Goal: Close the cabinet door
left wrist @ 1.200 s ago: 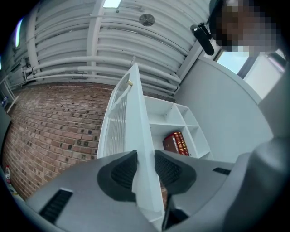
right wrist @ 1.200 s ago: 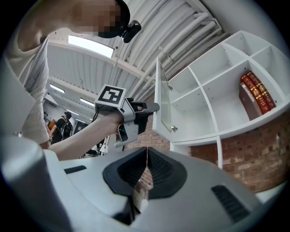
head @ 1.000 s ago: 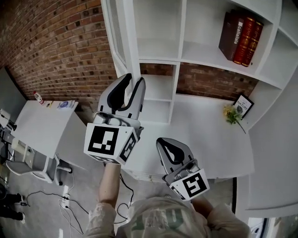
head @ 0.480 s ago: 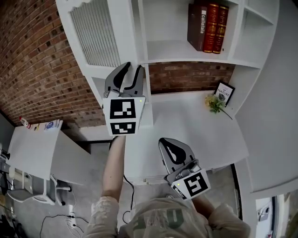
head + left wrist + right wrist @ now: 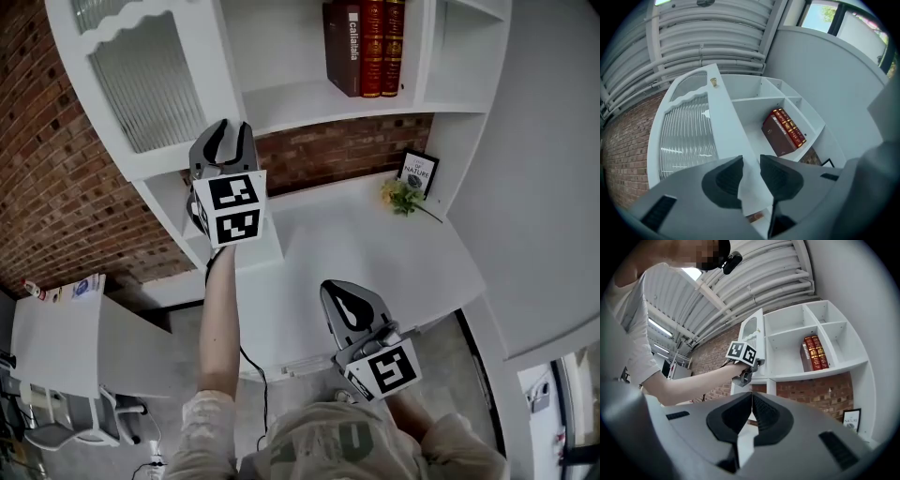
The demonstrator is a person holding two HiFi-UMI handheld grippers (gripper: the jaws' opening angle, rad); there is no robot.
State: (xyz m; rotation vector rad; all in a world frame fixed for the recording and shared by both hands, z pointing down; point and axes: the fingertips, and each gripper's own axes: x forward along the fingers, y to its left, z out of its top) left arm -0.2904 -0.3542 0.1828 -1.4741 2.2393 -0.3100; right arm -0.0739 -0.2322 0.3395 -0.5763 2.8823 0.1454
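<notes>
The white cabinet door [image 5: 150, 80] with ribbed glass stands partly open at the upper left of the head view; in the left gripper view the door [image 5: 689, 136] fills the left, its small brass knob [image 5: 713, 82] near the top. My left gripper [image 5: 228, 131] is at the door's lower free corner. Its jaws straddle the white door edge and are closing on it [image 5: 751, 164]. The right gripper [image 5: 349, 300] hangs low over the desk front, shut and empty [image 5: 751, 397].
Open white shelves hold red and brown books [image 5: 366, 47]. On the white desk [image 5: 375, 262] lie a yellow flower sprig [image 5: 401, 195] and a small framed picture [image 5: 417, 171]. A brick wall [image 5: 47, 187] runs behind; a grey side table [image 5: 56, 328] stands at lower left.
The left gripper has swung with the door's edge toward the shelves; the door, first seen edge-on, now shows its glass face. The right gripper has shifted only a little.
</notes>
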